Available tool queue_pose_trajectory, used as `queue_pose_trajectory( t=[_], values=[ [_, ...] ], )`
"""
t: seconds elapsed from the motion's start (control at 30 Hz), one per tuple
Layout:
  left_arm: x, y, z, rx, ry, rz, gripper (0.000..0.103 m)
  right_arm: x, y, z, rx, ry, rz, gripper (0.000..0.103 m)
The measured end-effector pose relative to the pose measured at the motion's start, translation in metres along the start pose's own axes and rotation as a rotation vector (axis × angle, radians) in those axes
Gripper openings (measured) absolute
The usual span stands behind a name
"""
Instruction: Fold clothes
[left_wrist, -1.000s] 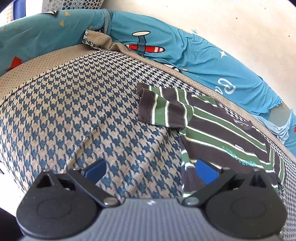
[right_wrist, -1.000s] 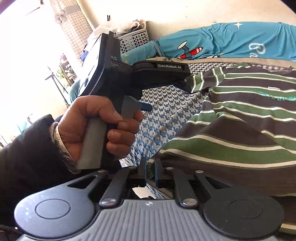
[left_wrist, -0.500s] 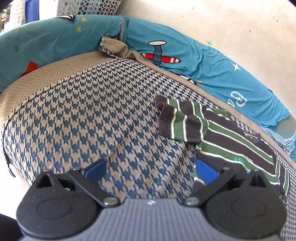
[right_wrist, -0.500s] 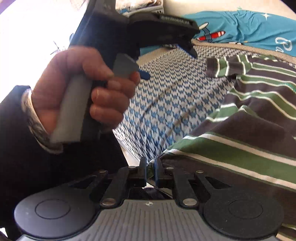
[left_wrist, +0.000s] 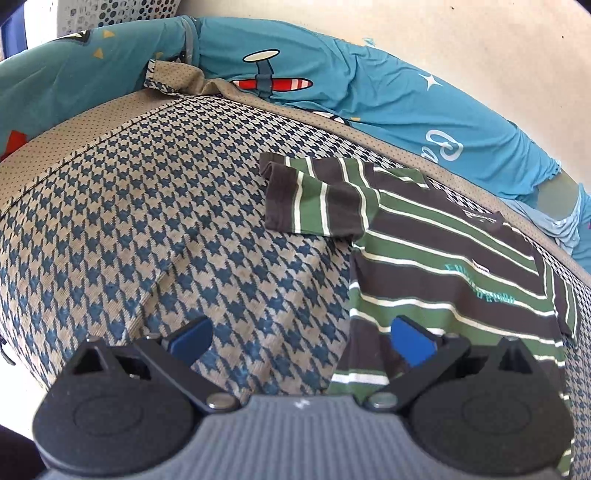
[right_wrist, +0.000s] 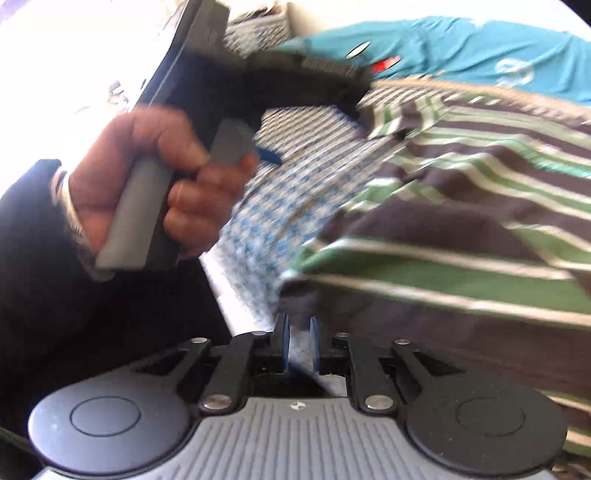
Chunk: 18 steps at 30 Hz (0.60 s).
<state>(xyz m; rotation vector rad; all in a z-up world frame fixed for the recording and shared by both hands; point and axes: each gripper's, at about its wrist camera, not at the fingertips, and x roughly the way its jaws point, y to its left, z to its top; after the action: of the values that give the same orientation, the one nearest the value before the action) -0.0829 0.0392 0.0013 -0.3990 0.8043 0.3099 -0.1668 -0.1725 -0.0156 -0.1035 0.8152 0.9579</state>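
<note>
**Shirt spread on the bed, both tools free of it**

Your bed (left_wrist: 147, 206), under its houndstooth cover, carries the striped shirt (left_wrist: 443, 258), which lies flat toward the right with one sleeve (left_wrist: 314, 206) sticking out over the bare cover. A blue quilt (left_wrist: 369, 99) is bunched along the wall behind it.

Your left gripper (left_wrist: 299, 339) hangs above the shirt's near edge with its jaws wide apart and nothing between them. Your right gripper (right_wrist: 297, 341) is opening at the shirt's lower corner; the gap is narrow and I see no cloth in it.

The risks, as I judge them: a pinch here could catch the cover along with the hem and drag it up into the fold. With the sleeve still out, a fold now would leave a lump.

The teal chest print and a small white tag are too small to read.
</note>
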Motion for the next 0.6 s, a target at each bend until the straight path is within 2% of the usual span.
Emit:
queue_pose_trajectory(
  t=[0.1, 0.27, 0.43, 0.6],
  values=[
    [0.003, -0.009, -0.004, 0.034, 0.011, -0.01, 0.103, -0.011, -0.009, 0.003, 0.021, -0.044, -0.095, 0.019],
    [0.006, -0.024, -0.013, 0.102, 0.016, -0.02, 0.103, -0.031, -0.028, -0.001, 0.096, -0.093, -0.186, 0.019],
    [0.007, -0.034, -0.019, 0.15, 0.02, -0.031, 0.103, -0.04, -0.046, -0.002, 0.16, -0.124, -0.22, 0.019],
    [0.011, -0.037, -0.025, 0.156, 0.042, -0.035, 0.103, -0.054, -0.056, 0.001, 0.184, -0.155, -0.244, 0.019]
  ],
)
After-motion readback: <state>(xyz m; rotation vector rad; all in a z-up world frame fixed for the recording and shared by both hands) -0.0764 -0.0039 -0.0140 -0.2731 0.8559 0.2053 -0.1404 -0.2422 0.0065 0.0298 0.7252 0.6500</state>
